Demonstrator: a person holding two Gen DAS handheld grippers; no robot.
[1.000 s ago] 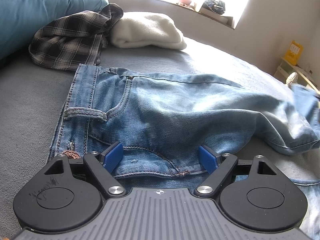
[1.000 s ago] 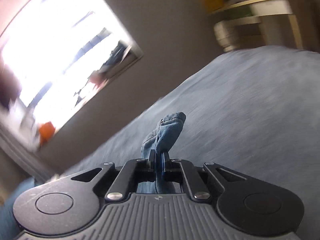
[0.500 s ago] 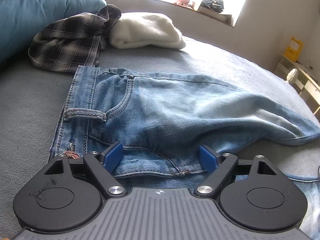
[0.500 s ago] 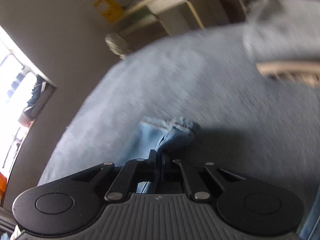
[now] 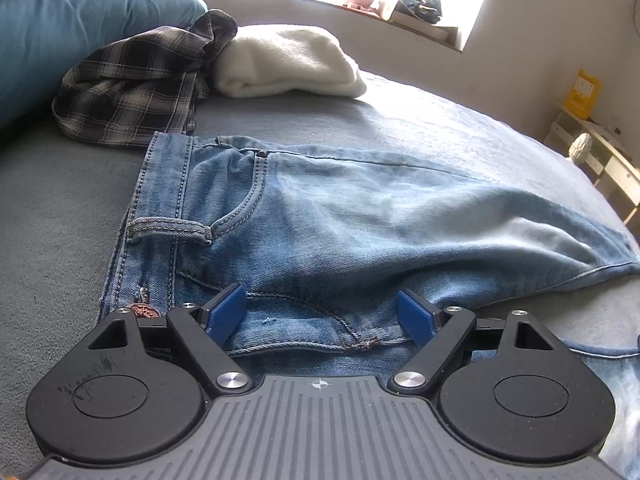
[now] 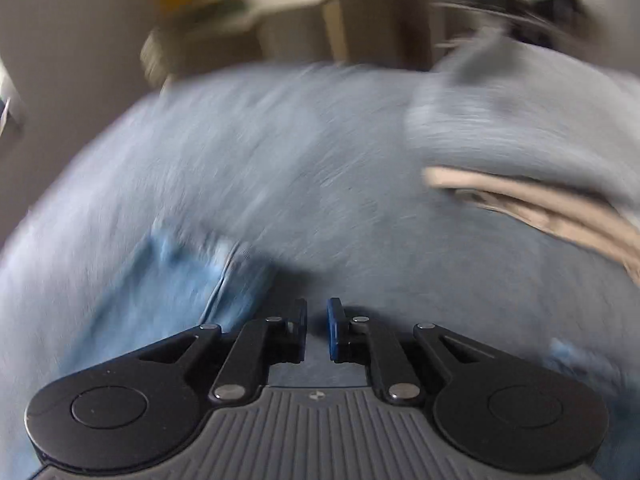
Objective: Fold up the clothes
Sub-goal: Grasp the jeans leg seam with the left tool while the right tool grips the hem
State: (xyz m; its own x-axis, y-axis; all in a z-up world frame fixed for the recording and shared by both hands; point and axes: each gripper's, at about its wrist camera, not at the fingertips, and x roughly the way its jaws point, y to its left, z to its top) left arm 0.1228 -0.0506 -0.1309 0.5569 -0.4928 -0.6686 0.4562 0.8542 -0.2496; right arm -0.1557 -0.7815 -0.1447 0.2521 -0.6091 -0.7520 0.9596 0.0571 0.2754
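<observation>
**Folding the jeans: keeping the waist anchored while the leg end is laid down**

Position of the work. The jeans (image 5: 360, 232) lie flat on the bed (image 5: 440, 132), waistband toward the left of the left wrist view, legs running off to the right. The upper leg lies over the lower one, whose edge shows beneath it at the lower right. A plaid shirt (image 5: 132, 92) and a folded white sweater (image 5: 288, 64) lie beyond the waistband, near a blue pillow (image 5: 72, 24).

Left tool (image 5: 322, 314). Its fingers stand wide apart, low over the fly seam, gripping nothing. Whether they press on the denim cannot be told.

Right tool (image 6: 317, 326). Its fingers stand a narrow gap apart with nothing between them. A blurred stretch of denim (image 6: 192, 276) lies on the bed just to the left of the fingertips. The view is smeared by motion, so finer detail cannot be read.

Procedure, as a judgement:
1. Hold the left tool steady over the crotch area so the waist does not drag.
2. Check that the leg edges line up and the fabric lies without ridges before any further fold.
3. Any next grip is best taken on a hem or seam, where the thick denim gives firm purchase.

Caution. Denim is heavy; a shallow pinch may slip.
</observation>
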